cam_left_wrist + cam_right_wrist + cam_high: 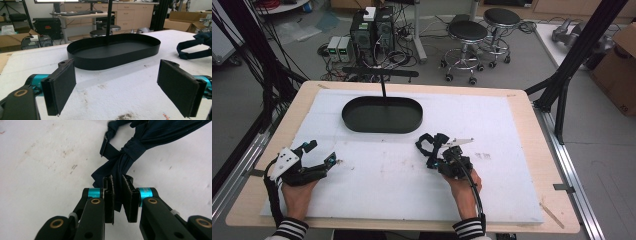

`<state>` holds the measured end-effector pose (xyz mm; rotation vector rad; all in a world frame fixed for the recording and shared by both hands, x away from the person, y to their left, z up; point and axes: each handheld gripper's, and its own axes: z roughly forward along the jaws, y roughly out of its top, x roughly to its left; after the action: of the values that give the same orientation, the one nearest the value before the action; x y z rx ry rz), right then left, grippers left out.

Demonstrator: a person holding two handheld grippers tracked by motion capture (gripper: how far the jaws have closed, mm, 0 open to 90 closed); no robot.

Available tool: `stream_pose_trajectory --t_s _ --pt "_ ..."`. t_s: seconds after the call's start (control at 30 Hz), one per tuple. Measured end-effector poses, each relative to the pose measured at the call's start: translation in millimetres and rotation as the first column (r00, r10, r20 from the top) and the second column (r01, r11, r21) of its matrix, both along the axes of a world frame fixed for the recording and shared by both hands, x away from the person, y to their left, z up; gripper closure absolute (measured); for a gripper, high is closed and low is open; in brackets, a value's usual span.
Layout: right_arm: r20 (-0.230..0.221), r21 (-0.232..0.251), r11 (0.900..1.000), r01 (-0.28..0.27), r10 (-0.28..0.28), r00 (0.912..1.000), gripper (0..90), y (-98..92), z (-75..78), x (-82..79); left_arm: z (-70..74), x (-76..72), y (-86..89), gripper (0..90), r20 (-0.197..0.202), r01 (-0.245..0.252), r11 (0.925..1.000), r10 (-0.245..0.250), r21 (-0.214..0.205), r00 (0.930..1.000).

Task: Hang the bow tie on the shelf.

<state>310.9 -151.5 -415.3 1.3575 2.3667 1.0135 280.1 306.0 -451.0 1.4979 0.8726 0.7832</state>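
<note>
A knotted dark navy cloth strap [430,144] lies on the white foam board right of centre, and its bundled end [130,152] runs down between my right jaws. My right gripper [435,159] [119,202] is shut on that cloth, pinching a fold between its pads. A black oval tray [349,119] sits at the back middle of the board, and its wall [100,63] stands empty ahead of my left gripper. My left gripper [323,152] [117,87] rests at the front left, open wide with nothing between its pads. The cloth [193,47] shows at the right edge there.
A black post [383,85] rises behind the tray. The white foam board [387,185] covers a wooden table. Beyond the table are stools [467,37], computer boxes [372,30] and cables on the floor. Black frame struts [577,55] stand at the right.
</note>
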Motion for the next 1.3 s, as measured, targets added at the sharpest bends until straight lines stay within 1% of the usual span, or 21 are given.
stream_pose_trajectory --t_s 0.07,0.13,0.27,0.33,0.4,0.47,0.5,0.53,0.57,0.63,0.73,0.8,0.87,0.93,0.97,1.0,1.03,1.07,1.2,1.23,1.3 --pt "0.035 -0.011 0.9999 -0.004 0.004 0.9994 81.1 0.3 1.8 -1.1 0.0 0.0 0.1 15.7 0.000 0.000 1.0000 0.000 0.000 1.0000" --pt "0.077 -0.025 0.9996 -0.012 0.014 0.9969 81.1 1.3 4.2 -2.6 0.0 0.0 -0.1 15.7 0.001 0.000 1.0000 0.000 0.001 1.0000" --pt "0.153 -0.026 0.9991 -0.034 0.037 0.9875 81.1 1.4 9.5 -4.6 0.0 0.0 -0.1 15.8 0.001 0.000 1.0000 0.000 0.001 1.0000" --pt "0.181 -0.030 0.9982 -0.053 0.057 0.9818 81.1 1.2 12.0 -4.8 0.0 0.0 0.0 15.8 0.000 0.001 1.0000 -0.001 0.001 1.0000" --pt "0.212 -0.040 0.9971 -0.065 0.072 0.9746 81.1 1.7 14.4 -5.3 -0.1 0.1 -0.1 15.8 0.001 0.000 1.0000 0.000 0.000 1.0000" --pt "0.244 -0.045 0.9953 -0.086 0.094 0.9651 81.1 2.6 16.6 -6.2 0.0 0.0 -0.1 15.8 -0.001 0.001 1.0000 -0.001 0.001 1.0000" --pt "0.261 -0.050 0.9943 -0.095 0.104 0.9597 81.1 3.4 17.6 -6.9 0.0 0.0 -0.1 15.9 -0.001 0.001 1.0000 -0.001 0.001 1.0000" --pt "0.281 -0.059 0.9926 -0.106 0.119 0.9523 81.1 4.1 18.5 -7.3 0.0 0.1 -0.1 15.9 0.000 0.001 1.0000 -0.001 0.002 1.0000" --pt "0.297 -0.062 0.9919 -0.111 0.125 0.9468 81.1 5.2 19.4 -7.9 0.0 0.1 -0.1 15.9 0.000 0.001 1.0000 -0.001 0.002 1.0000" --pt "0.317 -0.064 0.9908 -0.119 0.134 0.9388 81.0 6.0 21.2 -8.2 0.0 0.1 -0.3 15.9 0.001 0.001 1.0000 -0.001 0.000 1.0000" --pt "0.355 -0.053 0.9909 -0.123 0.134 0.9251 81.0 6.4 24.3 -8.4 0.0 0.1 -0.1 15.9 -0.001 0.001 1.0000 -0.001 0.002 1.0000" --pt "0.373 -0.043 0.9910 -0.127 0.134 0.9182 81.0 6.4 27.4 -7.7 0.0 0.1 -0.2 15.9 0.000 0.001 1.0000 -0.001 0.000 1.0000" --pt "0.384 -0.027 0.9912 -0.129 0.130 0.9140 81.0 6.8 31.0 -6.7 0.0 0.1 -0.1 15.9 0.000 0.001 1.0000 -0.001 0.002 1.0000" --pt "0.400 -0.026 0.9906 -0.134 0.133 0.9070 81.0 7.6 35.0 -5.0 -0.1 0.1 -0.4 15.9 0.002 0.000 1.0000 0.000 -0.001 1.0000" --pt "0.402 -0.020 0.9906 -0.135 0.132 0.9060 81.0 8.3 37.1 -4.1 -0.1 0.1 -0.4 15.9 0.002 0.000 1.0000 0.000 -0.001 1.0000" --pt "0.412 -0.025 0.9904 -0.136 0.134 0.9010 81.0 8.7 39.5 -2.8 -0.1 0.1 -0.4 15.9 0.001 0.001 1.0000 -0.001 -0.001 1.0000" --pt "0.415 -0.019 0.9901 -0.139 0.134 0.8999 81.0 9.4 41.8 -1.7 -0.1 0.1 -0.4 15.9 0.001 0.000 1.0000 0.000 -0.001 1.0000" --pt "0.425 -0.015 0.9895 -0.144 0.137 0.8949 81.0 9.6 44.2 0.3 -0.1 0.1 -0.4 15.9 0.001 0.000 1.0000 0.000 -0.001 1.0000" --pt "0.425 -0.002 0.9879 -0.155 0.141 0.8943 81.0 12.0 56.0 7.9 -0.1 0.1 -0.2 15.9 0.000 0.000 1.0000 0.000 0.000 1.0000" --pt "0.432 0.001 0.9870 -0.161 0.145 0.8903 81.0 12.9 59.1 10.0 -0.1 0.2 -0.2 15.9 0.000 0.000 1.0000 0.000 -0.001 1.0000" --pt "0.437 0.006 0.9864 -0.164 0.145 0.8875 81.0 14.8 65.8 13.8 0.0 0.2 -0.1 16.0 0.000 -0.001 1.0000 0.001 0.000 1.0000"
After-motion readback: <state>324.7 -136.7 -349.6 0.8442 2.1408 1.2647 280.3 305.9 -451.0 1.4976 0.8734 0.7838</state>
